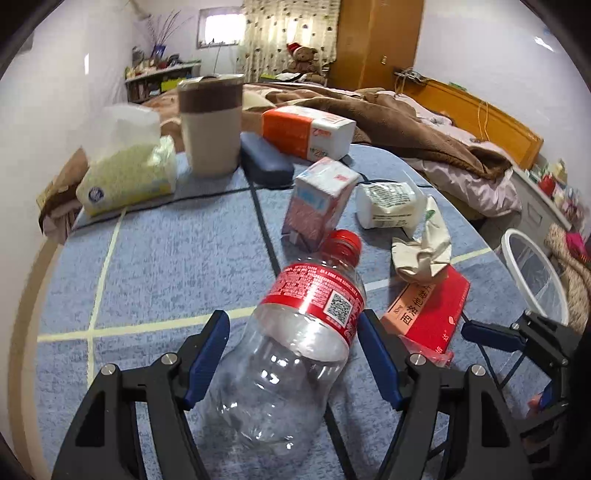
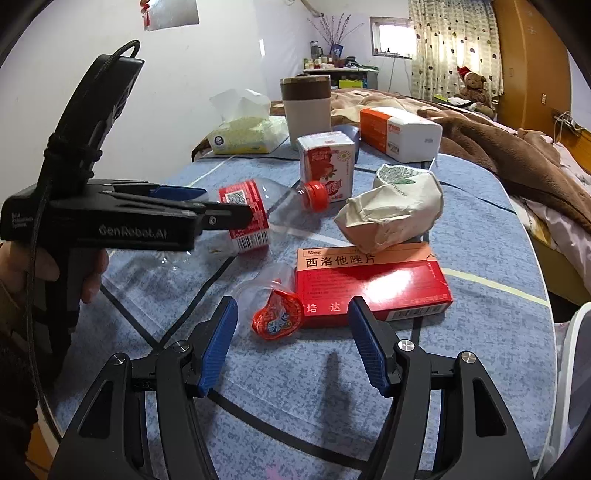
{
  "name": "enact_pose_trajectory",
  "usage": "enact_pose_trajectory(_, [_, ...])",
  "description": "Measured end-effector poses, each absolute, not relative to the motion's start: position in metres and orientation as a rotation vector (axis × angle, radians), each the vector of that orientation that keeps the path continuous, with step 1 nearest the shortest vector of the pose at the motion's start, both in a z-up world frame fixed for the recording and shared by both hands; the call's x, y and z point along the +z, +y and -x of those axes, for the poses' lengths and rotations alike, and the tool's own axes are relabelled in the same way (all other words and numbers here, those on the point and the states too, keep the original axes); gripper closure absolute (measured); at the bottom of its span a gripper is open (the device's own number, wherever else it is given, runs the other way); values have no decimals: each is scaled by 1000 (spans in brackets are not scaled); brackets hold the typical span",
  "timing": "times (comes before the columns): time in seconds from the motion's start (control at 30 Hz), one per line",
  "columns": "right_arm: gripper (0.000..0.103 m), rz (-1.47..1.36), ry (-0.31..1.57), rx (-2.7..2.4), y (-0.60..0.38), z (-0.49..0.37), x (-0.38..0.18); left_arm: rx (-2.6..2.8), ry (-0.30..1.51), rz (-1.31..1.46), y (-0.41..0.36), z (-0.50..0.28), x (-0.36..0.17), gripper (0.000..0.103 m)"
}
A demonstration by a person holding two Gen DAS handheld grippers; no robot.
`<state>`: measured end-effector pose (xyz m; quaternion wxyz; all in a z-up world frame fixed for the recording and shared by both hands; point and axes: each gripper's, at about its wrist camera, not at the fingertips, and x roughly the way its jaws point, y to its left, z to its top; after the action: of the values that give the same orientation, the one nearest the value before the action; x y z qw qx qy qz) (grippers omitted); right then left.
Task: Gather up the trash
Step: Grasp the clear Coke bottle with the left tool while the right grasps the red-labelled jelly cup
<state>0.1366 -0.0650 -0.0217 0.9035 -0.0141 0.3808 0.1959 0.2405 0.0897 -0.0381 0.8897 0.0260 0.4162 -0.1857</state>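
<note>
Both tongs, left gripper [image 1: 293, 354] and right gripper [image 2: 291, 341], stood apart; bottle [image 1: 295, 354], red box [image 2: 373, 284] beside it apparently uncollected.

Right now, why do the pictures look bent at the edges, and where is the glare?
Both views come through fisheye lenses, so the table curves and the corners go black. Left wrist view: the window is blown out white. Right wrist view: glare whitens the red medicine box, and the right gripper casts a shadow.

Soft daylight from the far window [image 1: 220, 30], glare on the red box [image 2: 373, 282], fisheye-bent, dark-cornered edges.
</note>
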Motion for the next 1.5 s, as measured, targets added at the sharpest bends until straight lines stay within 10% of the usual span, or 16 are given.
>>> enact_pose_trajectory(1.5, [57,14,790,394,-46,-138,-20,-103,858,82,147,-206,-46,38])
